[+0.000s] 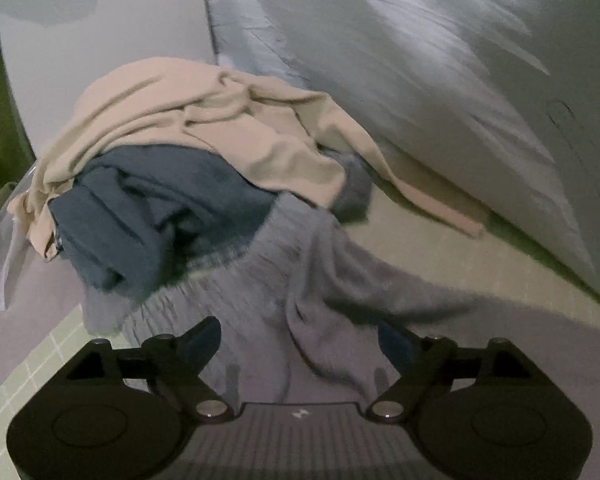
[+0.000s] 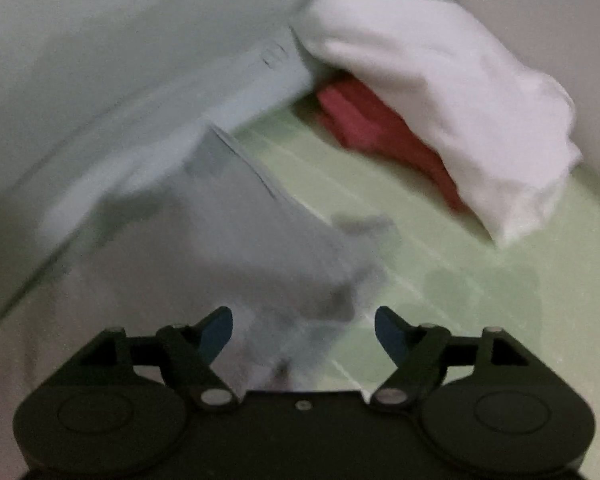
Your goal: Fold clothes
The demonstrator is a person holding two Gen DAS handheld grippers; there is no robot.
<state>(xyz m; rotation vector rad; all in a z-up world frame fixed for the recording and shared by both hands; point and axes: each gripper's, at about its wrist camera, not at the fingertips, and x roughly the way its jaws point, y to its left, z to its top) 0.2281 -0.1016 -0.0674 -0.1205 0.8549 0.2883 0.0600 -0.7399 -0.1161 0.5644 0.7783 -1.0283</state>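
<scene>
Pale green surface, clothes heaped on it.
Grey garment (image 1: 300, 280) sprawls just ahead of the left claw (image 1: 300, 340), released; beige cloth (image 1: 204, 120) tops blue cloth (image 1: 148, 216). Right claw (image 2: 303, 332) released; white cloth (image 2: 439, 100) covers red cloth (image 2: 379, 128).

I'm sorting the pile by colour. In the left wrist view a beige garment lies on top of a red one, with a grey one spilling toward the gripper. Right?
Not quite: the left wrist view shows the beige garment on a dark blue garment, not red. The grey one does spill toward the gripper.
</scene>
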